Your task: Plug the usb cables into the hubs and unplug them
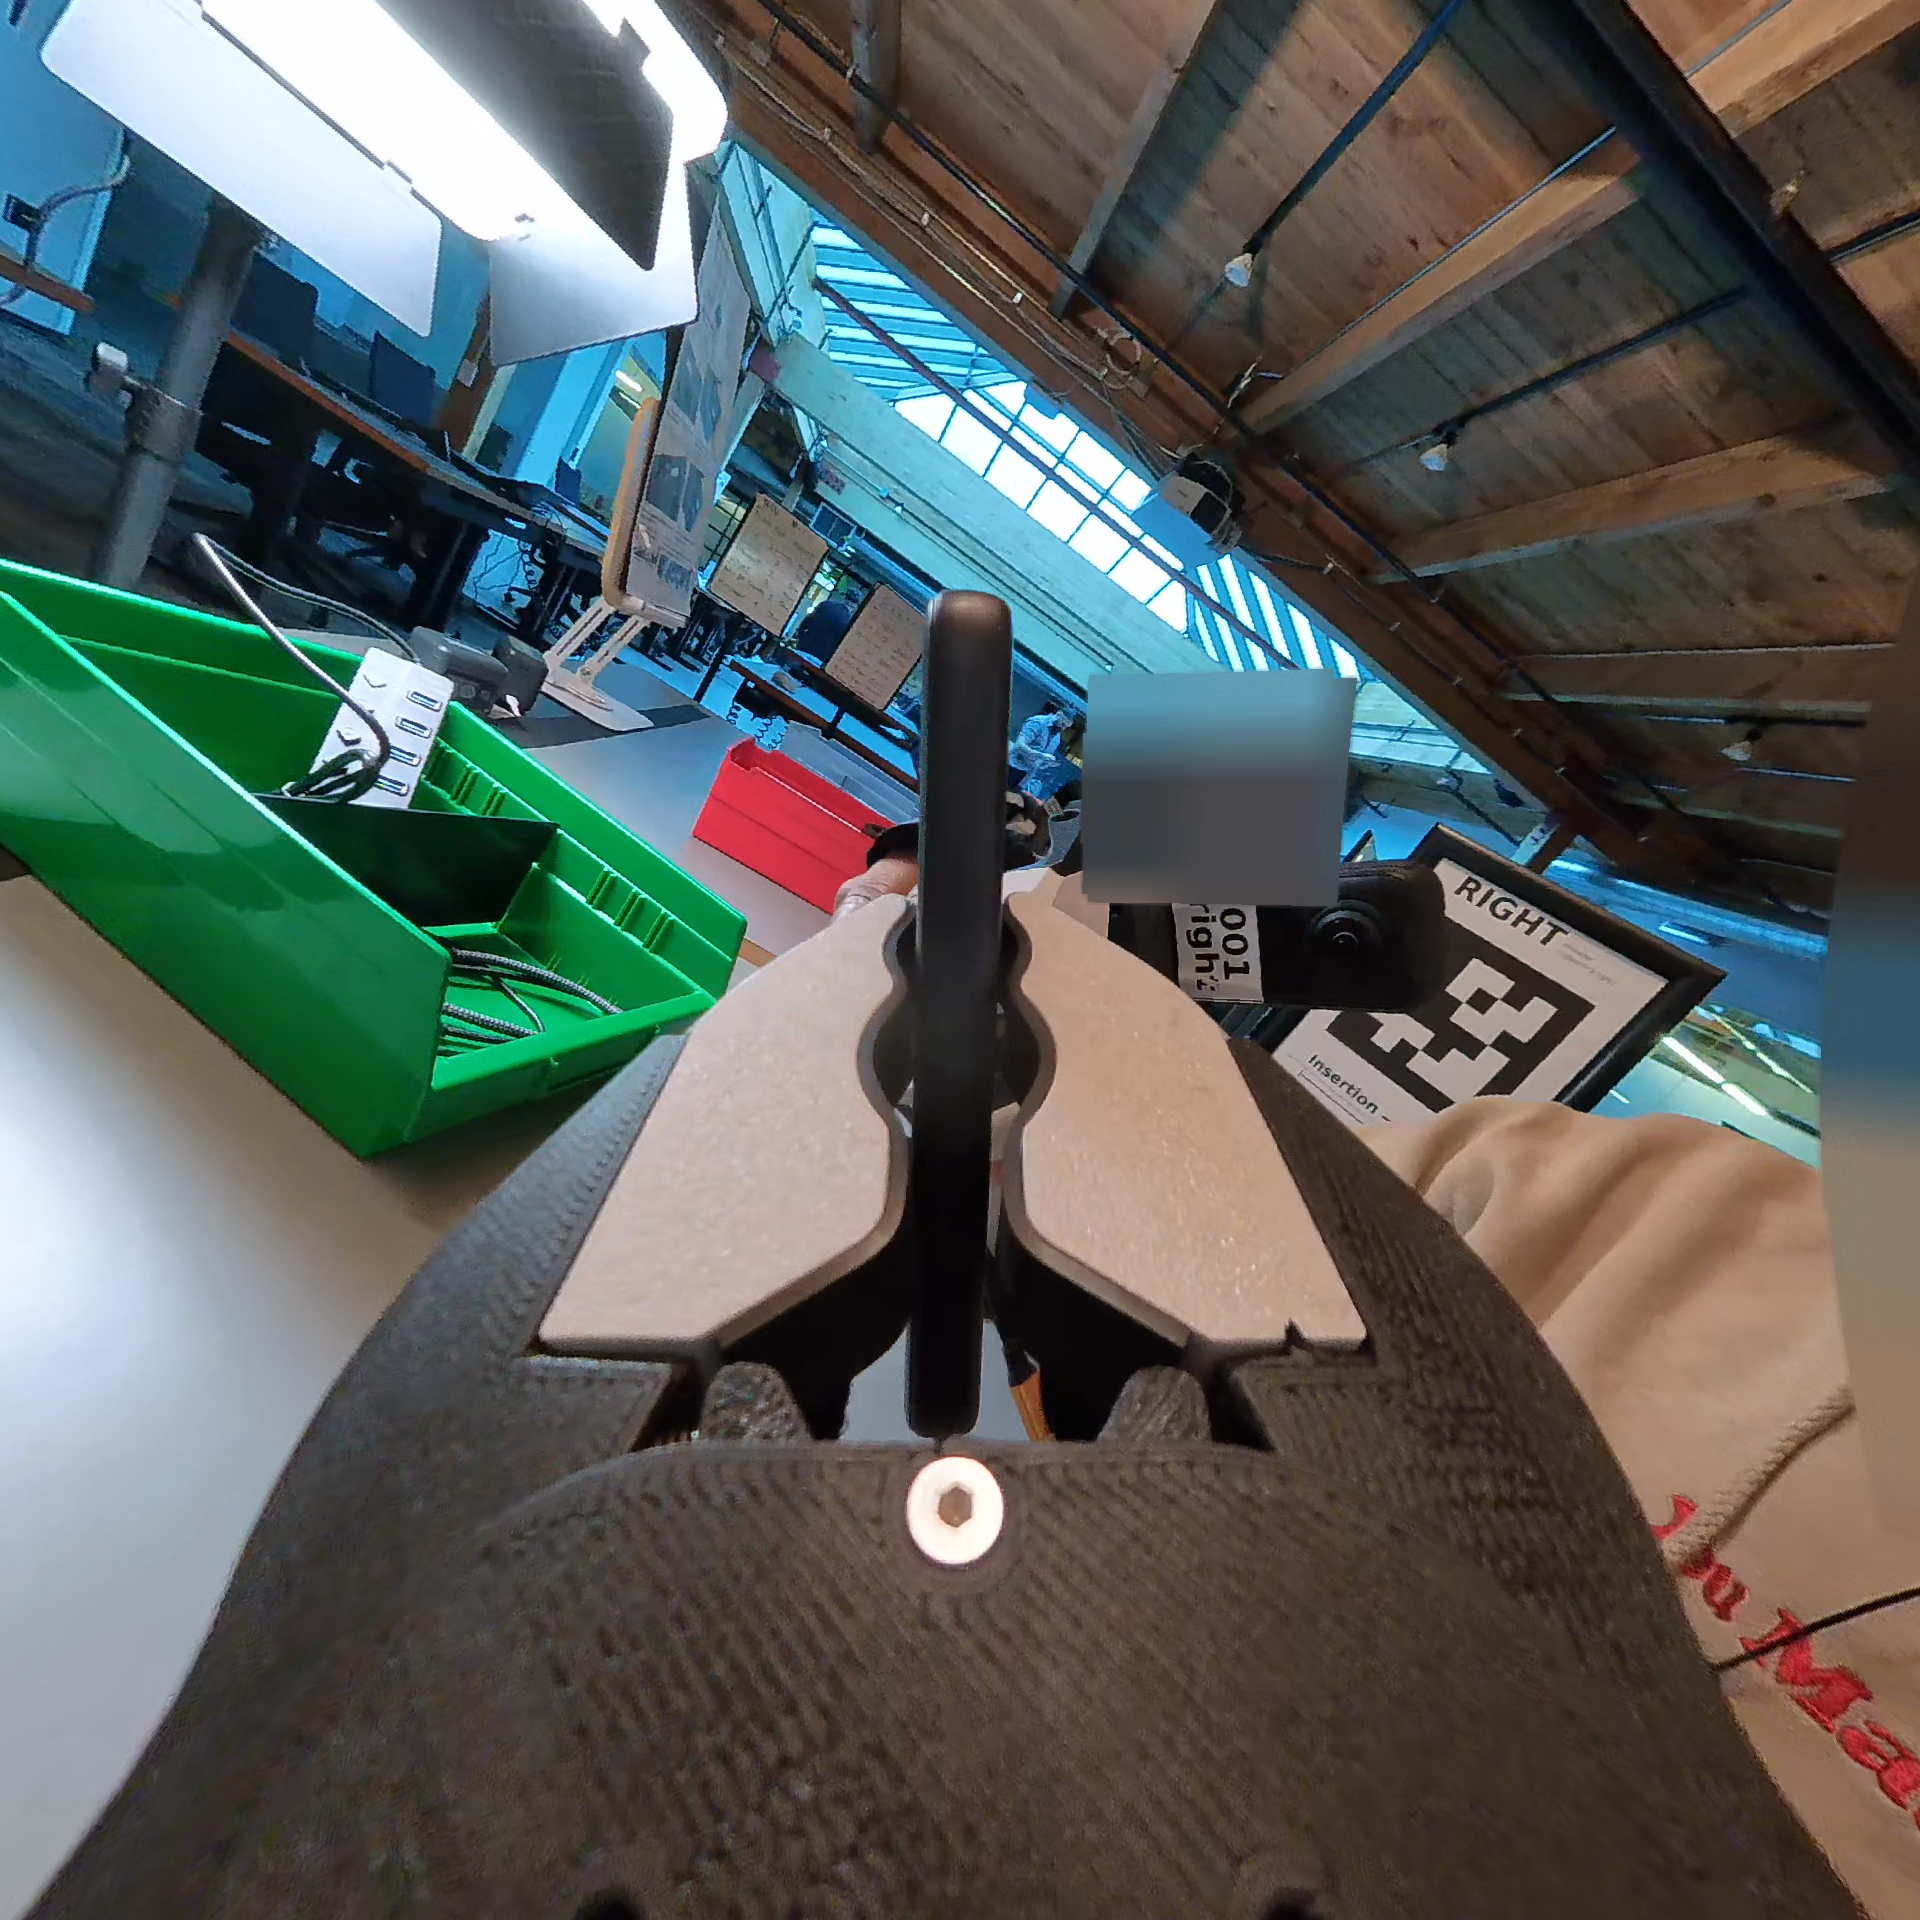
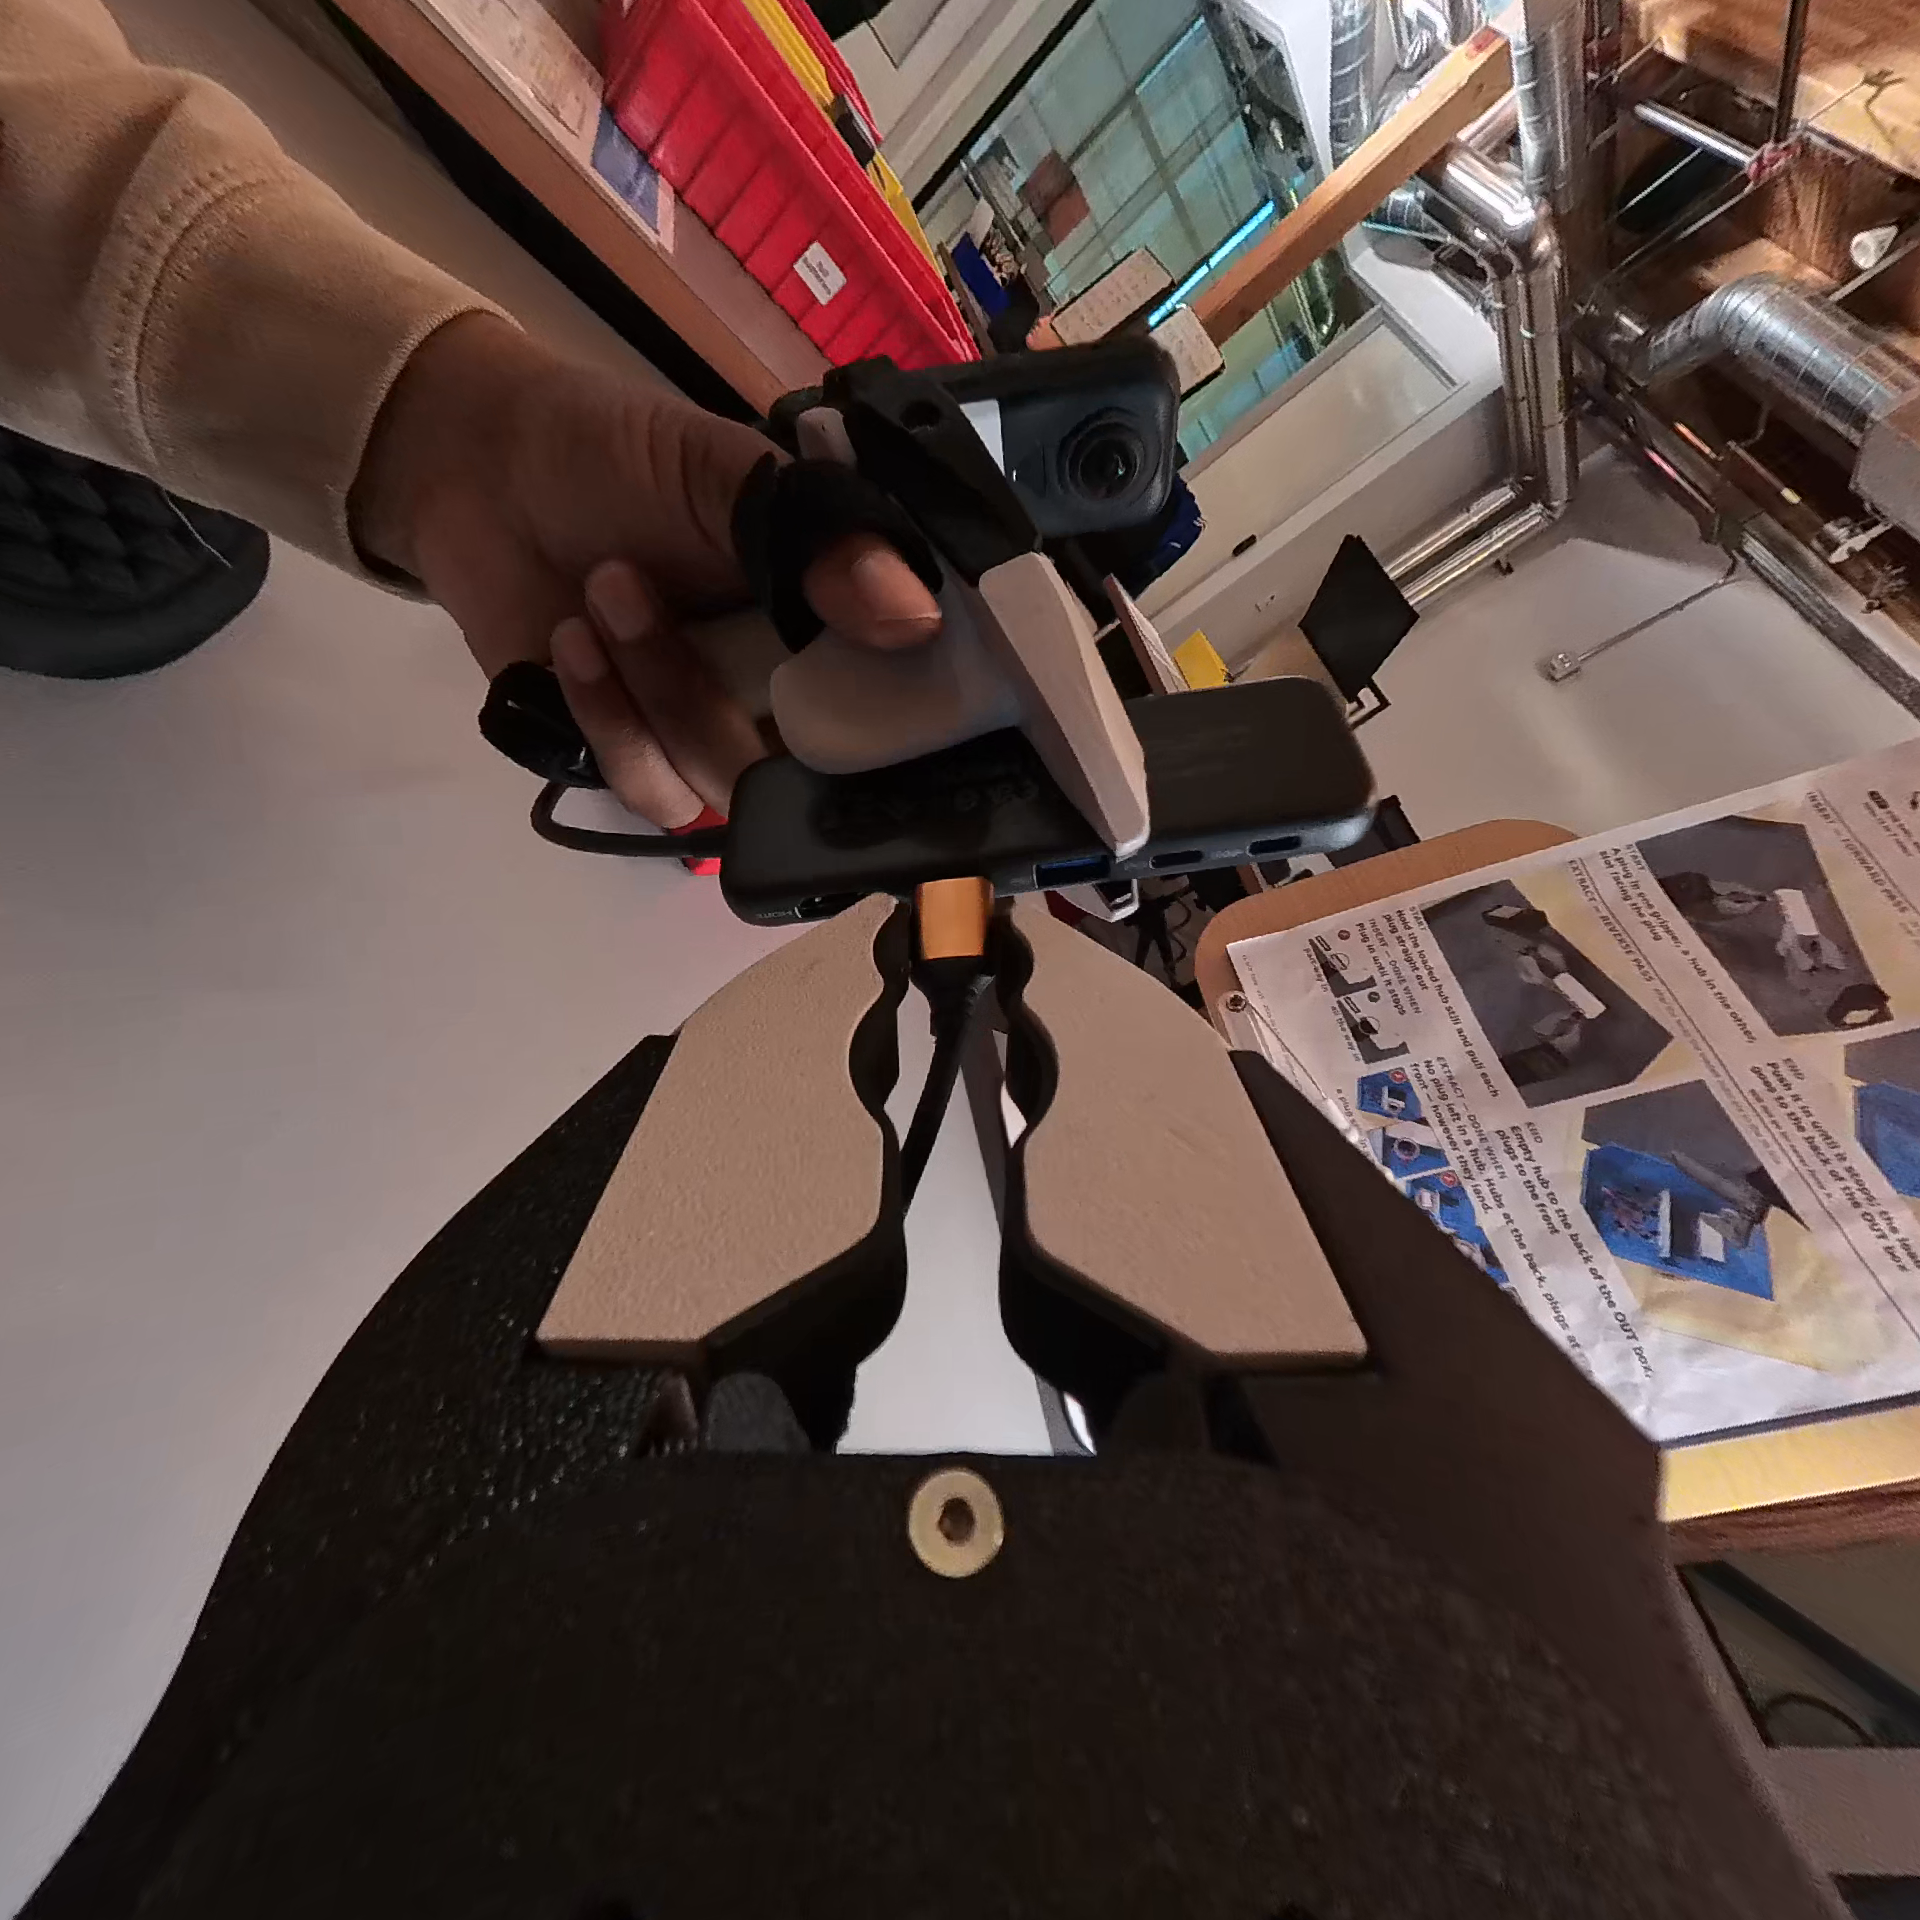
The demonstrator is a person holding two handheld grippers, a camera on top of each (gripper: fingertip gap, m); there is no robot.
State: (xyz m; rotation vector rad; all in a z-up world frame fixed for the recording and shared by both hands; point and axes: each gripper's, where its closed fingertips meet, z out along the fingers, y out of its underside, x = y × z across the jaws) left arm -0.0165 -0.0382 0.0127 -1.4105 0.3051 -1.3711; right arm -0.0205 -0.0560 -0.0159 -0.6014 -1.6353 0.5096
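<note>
The left gripper (image 1: 956, 997) has its jaws clamped on a dark hub (image 1: 961, 935), which stands on edge between the grey pads (image 1: 769, 1143) and sticks out past their tips. In the right wrist view the same hub (image 2: 1236, 769) lies flat-side up, with one grey finger (image 2: 1070, 707) of the left gripper pressed across its top face and a person's hand (image 2: 582, 540) in a tan sleeve (image 2: 177, 281) behind it. Along the hub's near edge sits a row of ports; an orange-collared usb plug (image 2: 948, 916) is seated in one of them, just beside a blue port (image 2: 1070, 871). The right gripper (image 2: 951, 966) reaches up to the hub from below, its tips closed in on either side of the plug and the black cable (image 2: 930, 1081) that trails back between the pads; whether the pads actually press on the plug I cannot tell. Left of the hub in the left wrist view, a green bin (image 1: 312, 894) rests on the pale table (image 1: 156, 1247), holding a white hub (image 1: 384, 738) propped against a black divider, and braided cables (image 1: 509, 997) in its near compartment. A red bin (image 1: 779, 821) sits beyond the hub. Right of the hub in the right wrist view, a printed instruction sheet (image 2: 1621, 1091) lies on a wooden board.
</note>
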